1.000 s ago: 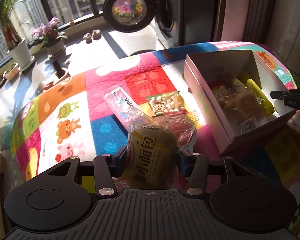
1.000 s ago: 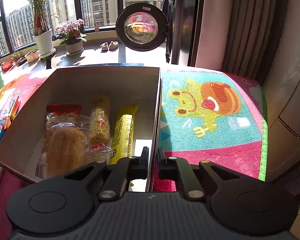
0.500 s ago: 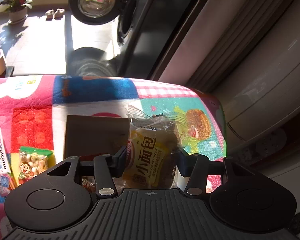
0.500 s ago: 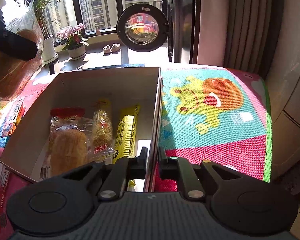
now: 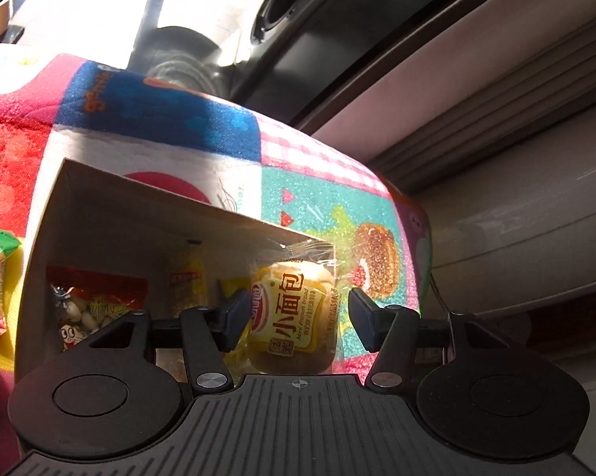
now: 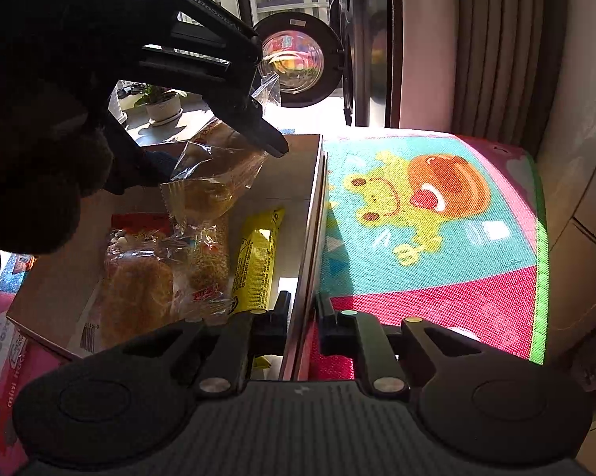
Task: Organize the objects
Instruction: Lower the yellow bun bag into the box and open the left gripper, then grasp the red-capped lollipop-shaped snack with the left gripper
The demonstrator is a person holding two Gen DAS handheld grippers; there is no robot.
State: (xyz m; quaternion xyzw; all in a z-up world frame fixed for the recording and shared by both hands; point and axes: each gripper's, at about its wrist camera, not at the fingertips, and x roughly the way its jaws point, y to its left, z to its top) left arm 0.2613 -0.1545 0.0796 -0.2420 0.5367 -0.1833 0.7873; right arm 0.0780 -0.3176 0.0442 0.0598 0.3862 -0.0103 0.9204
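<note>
Hanging between the opening jaws of the left gripper (image 5: 294,317), low in the frame's centre, the small round bread bun in crinkly clear and yellow plastic wrap (image 5: 292,313) stands with its long axis upright over the open white cardboard box (image 5: 147,194); the left pad seems to touch it, the right stands clear. Below it lie glossy snack packets (image 6: 254,265). At lower centre of its view, the right gripper (image 6: 299,325) straddles the box's thin right wall, its jaws parting slightly, pads just off the card.

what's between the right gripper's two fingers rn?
In the right wrist view, the box's side wall stands between the right gripper's fingers, which are opening slightly; small gaps show on both sides. One finger is inside the box, one over the mat.
</note>
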